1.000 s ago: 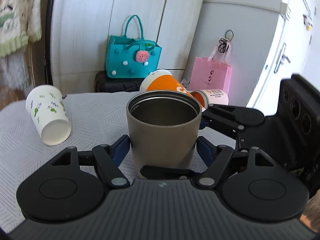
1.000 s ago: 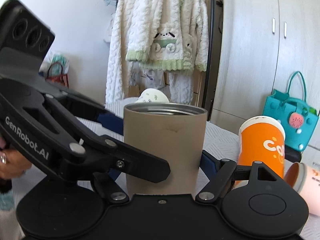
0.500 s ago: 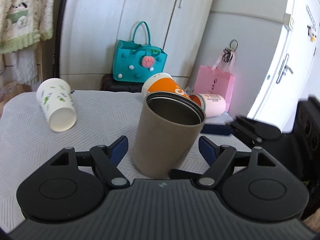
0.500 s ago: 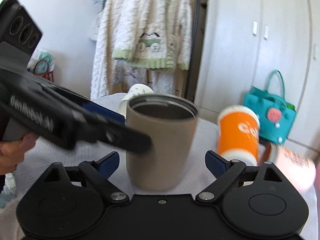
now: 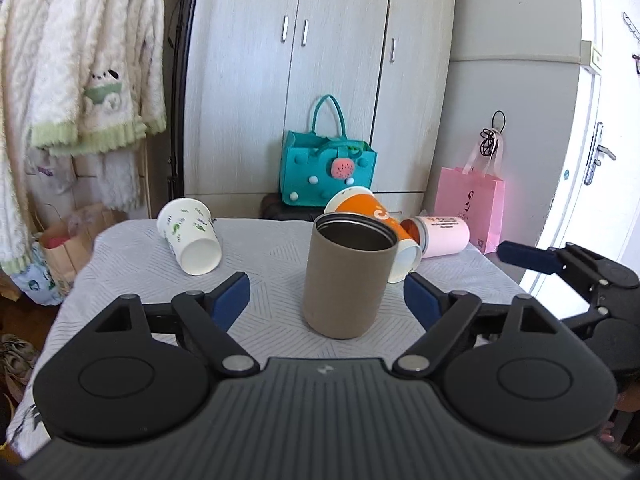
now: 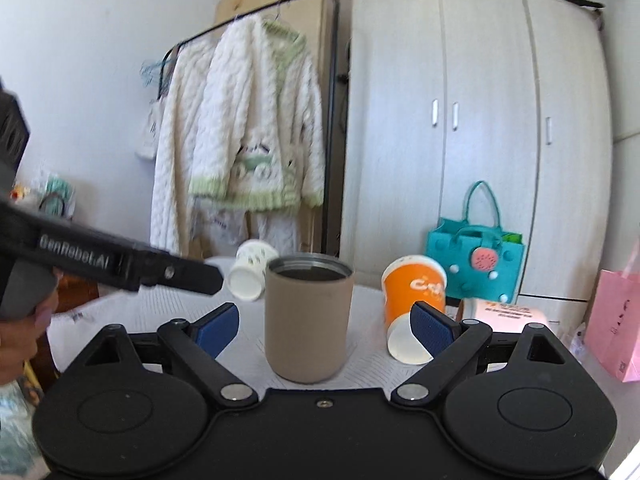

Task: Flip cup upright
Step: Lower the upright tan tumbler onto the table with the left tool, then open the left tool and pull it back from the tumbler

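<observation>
The tan cylindrical metal cup stands upright on the white patterned tablecloth, mouth up. You've pulled both claws off it since a second ago: your left gripper and right gripper are spread wide, touching nothing.

The left gripper is held level with its 2 blue-padded fingers spread wide apart, gripping nothing. The right gripper is likewise level with its 2 fingers spread wide and nothing between the pads. Each gripper shows at the edge of the other's view, and the person's left hand wraps its handle.
</observation>
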A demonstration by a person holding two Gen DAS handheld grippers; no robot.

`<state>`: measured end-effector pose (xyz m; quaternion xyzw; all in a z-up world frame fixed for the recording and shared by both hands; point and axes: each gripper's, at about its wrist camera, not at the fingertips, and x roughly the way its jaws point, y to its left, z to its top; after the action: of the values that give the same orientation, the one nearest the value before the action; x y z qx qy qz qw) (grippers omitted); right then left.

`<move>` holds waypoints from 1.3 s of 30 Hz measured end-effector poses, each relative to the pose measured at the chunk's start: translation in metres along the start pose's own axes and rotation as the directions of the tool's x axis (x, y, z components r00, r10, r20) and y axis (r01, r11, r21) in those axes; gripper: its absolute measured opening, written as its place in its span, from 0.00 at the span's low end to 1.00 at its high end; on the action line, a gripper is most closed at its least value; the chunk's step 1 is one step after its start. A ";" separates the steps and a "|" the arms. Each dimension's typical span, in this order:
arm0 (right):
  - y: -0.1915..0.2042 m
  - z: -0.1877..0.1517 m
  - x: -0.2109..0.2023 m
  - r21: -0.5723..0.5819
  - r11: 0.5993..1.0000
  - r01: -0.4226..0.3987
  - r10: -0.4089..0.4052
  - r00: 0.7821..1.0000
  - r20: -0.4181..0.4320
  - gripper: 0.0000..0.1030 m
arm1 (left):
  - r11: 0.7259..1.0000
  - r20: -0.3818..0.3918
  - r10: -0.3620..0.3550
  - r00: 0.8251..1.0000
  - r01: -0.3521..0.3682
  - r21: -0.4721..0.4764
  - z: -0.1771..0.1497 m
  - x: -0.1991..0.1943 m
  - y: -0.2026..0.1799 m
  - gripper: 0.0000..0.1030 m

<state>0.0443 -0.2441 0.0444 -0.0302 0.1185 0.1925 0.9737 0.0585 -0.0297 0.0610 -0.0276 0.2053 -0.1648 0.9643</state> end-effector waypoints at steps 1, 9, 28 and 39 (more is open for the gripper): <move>0.002 0.001 -0.007 0.003 1.000 0.018 -0.018 1.000 0.013 0.92 | 1.000 0.005 0.008 1.000 -0.008 0.003 -0.001 -0.006 -0.002 0.84; 0.018 -0.003 -0.038 0.003 0.986 0.167 -0.167 0.986 0.002 0.95 | 0.996 0.009 0.086 0.996 -0.086 0.021 -0.018 -0.037 -0.008 0.94; 0.030 -0.018 -0.063 0.117 0.927 0.356 -0.349 0.934 -0.078 1.00 | 0.980 -0.042 0.185 0.982 -0.187 -0.067 -0.041 -0.052 0.010 1.00; 0.035 -0.026 -0.056 0.123 0.906 0.406 -0.388 0.910 -0.147 1.00 | 0.976 -0.077 0.209 0.975 -0.213 -0.051 -0.044 -0.048 0.015 1.00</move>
<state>-0.0247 -0.2349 0.0321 0.0084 0.1817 -0.0216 0.9831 0.0041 0.0004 0.0371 -0.0280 0.2460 -0.0563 0.9672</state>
